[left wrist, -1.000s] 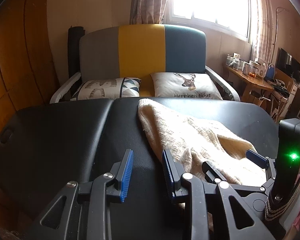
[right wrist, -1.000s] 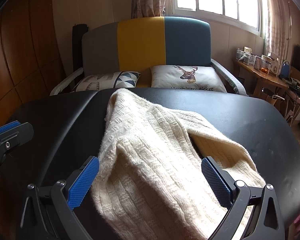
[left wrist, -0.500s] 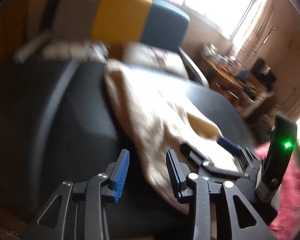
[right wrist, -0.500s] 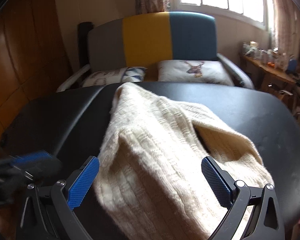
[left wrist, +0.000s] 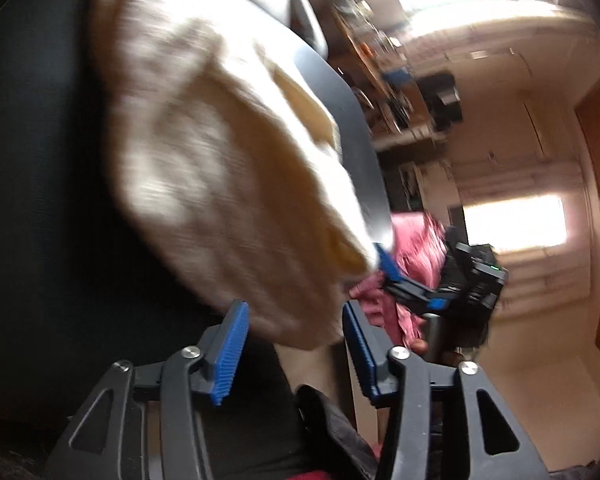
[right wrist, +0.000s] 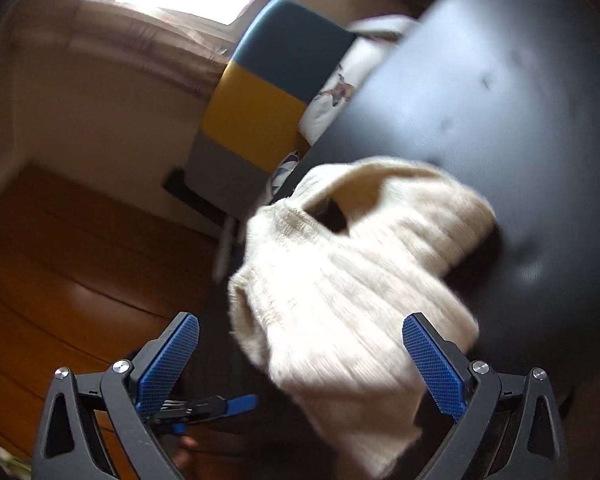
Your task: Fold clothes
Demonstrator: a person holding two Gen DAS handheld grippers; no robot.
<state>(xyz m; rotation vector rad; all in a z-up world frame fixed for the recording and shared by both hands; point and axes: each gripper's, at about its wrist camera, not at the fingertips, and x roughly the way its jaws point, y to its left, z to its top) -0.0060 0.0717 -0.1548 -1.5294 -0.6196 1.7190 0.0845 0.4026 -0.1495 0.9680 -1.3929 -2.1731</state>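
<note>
Left gripper (left wrist: 292,350) gapes, pads bracketing the cream knit sweater (left wrist: 220,160) hem at 12 o'clock, gripping nothing. Right gripper (right wrist: 300,360) is spread wider, sweater (right wrist: 340,280) between its pads, unclamped, hanging off the black table (right wrist: 500,100) edge. Risk as I judge it: both views are tilted and blurred, so closing now could pinch one layer or drag it off.

Cream knit sweater (right wrist: 340,280), seemingly bunched, on black table (right wrist: 520,100).

The sweater (right wrist: 352,276) lies on the table (right wrist: 520,100), its near end between the right gripper's (right wrist: 304,364) fingers; a sofa (right wrist: 268,92) stands behind the table
</note>
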